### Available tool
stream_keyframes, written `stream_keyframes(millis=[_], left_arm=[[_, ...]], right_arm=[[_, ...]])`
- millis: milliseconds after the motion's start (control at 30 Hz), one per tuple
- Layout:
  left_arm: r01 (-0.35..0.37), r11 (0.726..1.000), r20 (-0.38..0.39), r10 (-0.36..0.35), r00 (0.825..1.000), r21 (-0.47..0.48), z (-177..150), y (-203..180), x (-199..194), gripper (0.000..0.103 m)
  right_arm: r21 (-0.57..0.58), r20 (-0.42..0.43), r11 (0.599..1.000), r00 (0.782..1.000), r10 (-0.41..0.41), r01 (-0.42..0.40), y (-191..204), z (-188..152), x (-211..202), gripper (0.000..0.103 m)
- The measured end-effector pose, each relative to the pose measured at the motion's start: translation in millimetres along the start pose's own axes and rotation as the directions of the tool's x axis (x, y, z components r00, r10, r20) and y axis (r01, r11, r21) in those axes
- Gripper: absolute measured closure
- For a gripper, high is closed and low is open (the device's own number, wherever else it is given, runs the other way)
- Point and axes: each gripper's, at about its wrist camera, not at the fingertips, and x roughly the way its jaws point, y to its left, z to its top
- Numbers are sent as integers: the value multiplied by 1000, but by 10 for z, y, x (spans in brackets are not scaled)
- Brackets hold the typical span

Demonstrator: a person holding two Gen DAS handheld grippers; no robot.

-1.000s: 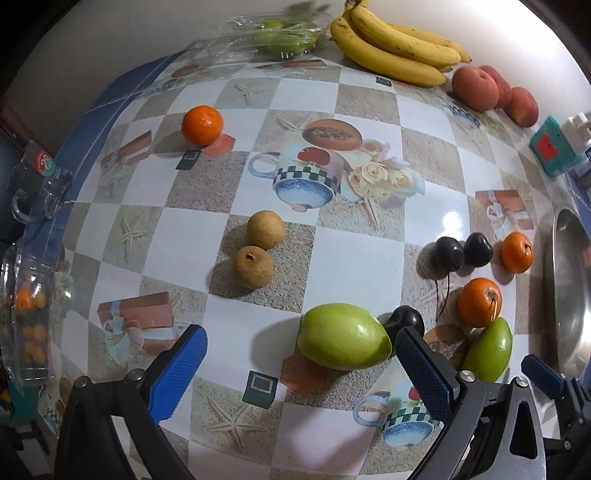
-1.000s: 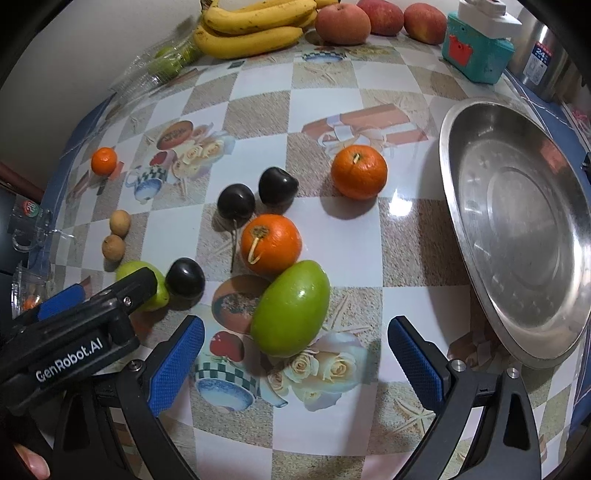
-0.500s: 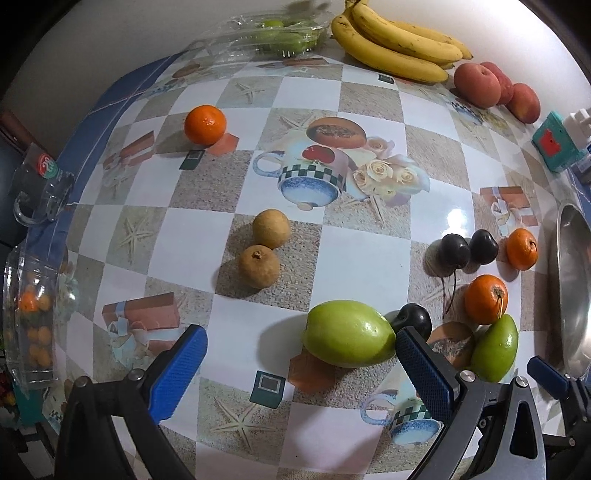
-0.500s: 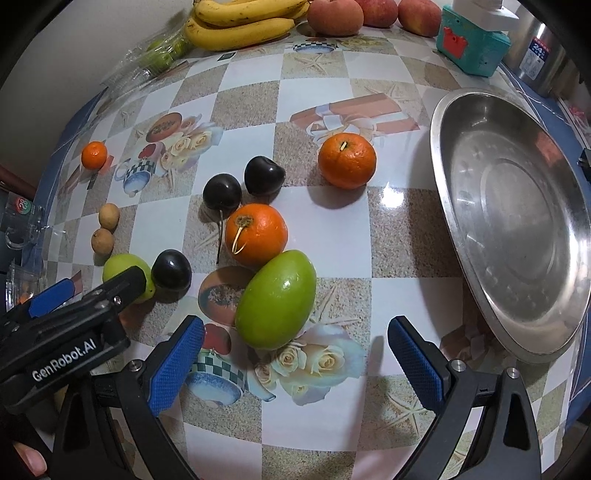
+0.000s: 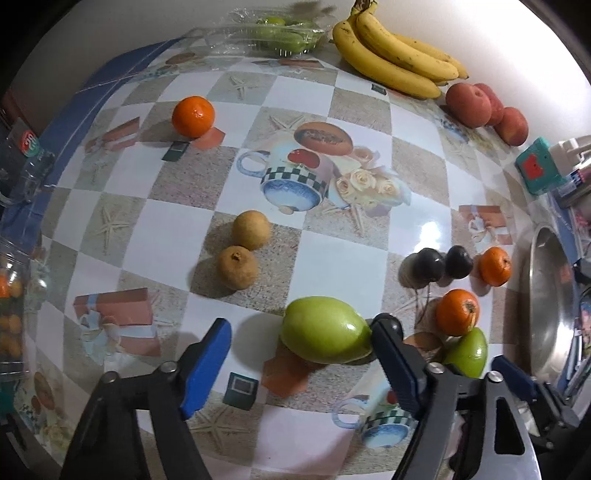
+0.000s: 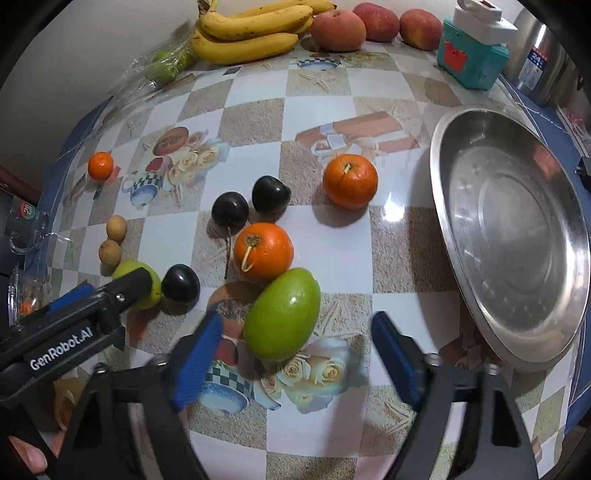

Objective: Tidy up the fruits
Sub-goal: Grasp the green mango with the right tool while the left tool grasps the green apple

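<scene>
Two green mango-shaped fruits lie on the patterned tablecloth. One green fruit [image 5: 325, 330] sits between the blue pads of my left gripper [image 5: 301, 363]. Its jaws are closing: the right pad is at the fruit's end and the left pad stands clear. The other green fruit [image 6: 282, 319] lies between the pads of my right gripper [image 6: 295, 356], whose jaws are also closing, with a gap on both sides. Oranges [image 6: 264, 251] [image 6: 350, 181], dark plums [image 6: 229, 212] [image 6: 180, 284] and two brown round fruits [image 5: 237, 267] lie around them. A steel tray [image 6: 509, 236] waits at the right.
Bananas [image 5: 395, 59] and red apples [image 5: 469, 105] line the far edge beside a clear box of green fruit [image 5: 273, 33]. A lone orange [image 5: 193, 116] sits far left. A teal toy [image 6: 472, 55] and a metal pot [image 6: 543, 62] stand behind the tray.
The jaws of both grippers have narrowed around their green fruits. The left gripper's view has tilted slightly; the right hand has stayed put.
</scene>
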Motion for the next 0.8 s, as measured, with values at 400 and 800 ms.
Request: stream_keyframes(millis=[400, 800], left_arm=[[134, 988, -28, -137, 990, -73, -20, 12, 128, 46], [138, 985, 21, -136, 990, -103, 25, 87, 48, 44]], right_arm=[[-2, -8, 1000, 1000, 12, -12, 28, 11, 125, 49], [-2, -5, 1000, 1000, 12, -12, 51, 21, 153, 52]])
